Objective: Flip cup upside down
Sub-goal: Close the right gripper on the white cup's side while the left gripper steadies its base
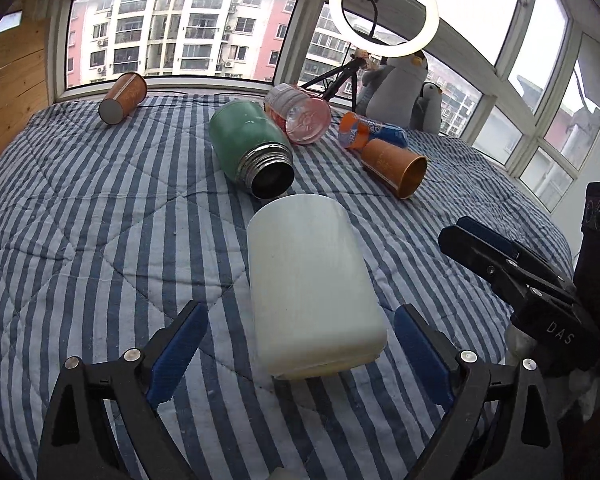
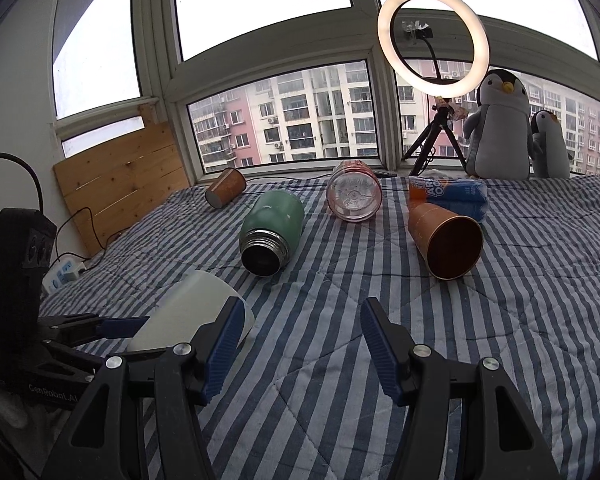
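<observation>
A white cup (image 1: 312, 284) lies on its side on the striped bedspread (image 1: 100, 220), its near end between my left gripper's open fingers, touching neither blue pad. My left gripper (image 1: 300, 352) is open and empty. The cup also shows in the right wrist view (image 2: 192, 312), low at the left, with the left gripper's fingers (image 2: 120, 326) beside it. My right gripper (image 2: 300, 348) is open and empty over bare bedspread, to the right of the cup. It appears in the left wrist view (image 1: 500, 252) at the right edge.
A green flask (image 1: 252, 148), a pink clear bottle (image 1: 300, 114), an orange paper cup (image 1: 396, 166), a blue-orange bottle pack (image 1: 370, 130) and a second paper cup (image 1: 123, 98) all lie on the bed. A ring light (image 1: 384, 12) and plush penguins (image 1: 400, 88) stand by the window.
</observation>
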`<action>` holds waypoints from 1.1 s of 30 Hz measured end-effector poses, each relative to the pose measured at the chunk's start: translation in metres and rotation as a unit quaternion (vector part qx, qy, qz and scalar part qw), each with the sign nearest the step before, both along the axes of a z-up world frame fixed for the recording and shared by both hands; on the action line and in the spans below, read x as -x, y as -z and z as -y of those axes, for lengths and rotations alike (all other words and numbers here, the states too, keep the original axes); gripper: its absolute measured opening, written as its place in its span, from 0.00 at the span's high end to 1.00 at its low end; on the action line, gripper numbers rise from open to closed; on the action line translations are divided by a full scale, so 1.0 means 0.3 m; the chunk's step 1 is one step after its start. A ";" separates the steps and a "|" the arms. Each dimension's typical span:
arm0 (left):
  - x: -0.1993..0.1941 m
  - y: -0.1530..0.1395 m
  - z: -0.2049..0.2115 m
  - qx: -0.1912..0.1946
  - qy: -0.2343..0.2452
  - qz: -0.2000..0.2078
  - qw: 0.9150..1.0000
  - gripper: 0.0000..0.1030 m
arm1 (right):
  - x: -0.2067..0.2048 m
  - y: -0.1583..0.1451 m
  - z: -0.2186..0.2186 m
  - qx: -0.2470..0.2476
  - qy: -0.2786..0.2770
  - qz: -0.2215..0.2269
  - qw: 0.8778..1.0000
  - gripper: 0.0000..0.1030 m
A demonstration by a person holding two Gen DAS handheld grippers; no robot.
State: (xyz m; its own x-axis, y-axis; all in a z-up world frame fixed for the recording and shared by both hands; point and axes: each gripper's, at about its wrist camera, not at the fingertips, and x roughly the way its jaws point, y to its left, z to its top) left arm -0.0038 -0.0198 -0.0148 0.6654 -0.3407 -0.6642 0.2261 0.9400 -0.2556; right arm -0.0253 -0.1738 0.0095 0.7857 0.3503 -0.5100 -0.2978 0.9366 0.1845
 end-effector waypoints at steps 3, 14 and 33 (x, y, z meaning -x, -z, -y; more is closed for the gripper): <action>0.095 -0.015 -0.064 -0.035 0.000 0.048 0.998 0.06 | 0.034 0.017 -0.008 -0.012 -0.019 -0.004 1.000 0.45; 0.108 0.037 -0.084 -0.088 0.069 0.071 0.991 0.39 | 0.138 0.067 -0.194 0.063 -0.098 0.021 0.993 0.60; 0.060 0.060 0.003 -0.097 0.107 0.057 0.988 0.65 | 0.118 0.105 -0.263 0.094 -0.125 -0.002 0.988 0.80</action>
State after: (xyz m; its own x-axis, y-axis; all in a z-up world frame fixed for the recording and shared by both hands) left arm -0.0217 -0.0207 -0.0328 0.6665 -0.3558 -0.6551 0.4423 0.8961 -0.0368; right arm -0.0606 -0.0950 -0.0219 0.6839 0.4315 -0.5883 -0.5240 0.8516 0.0155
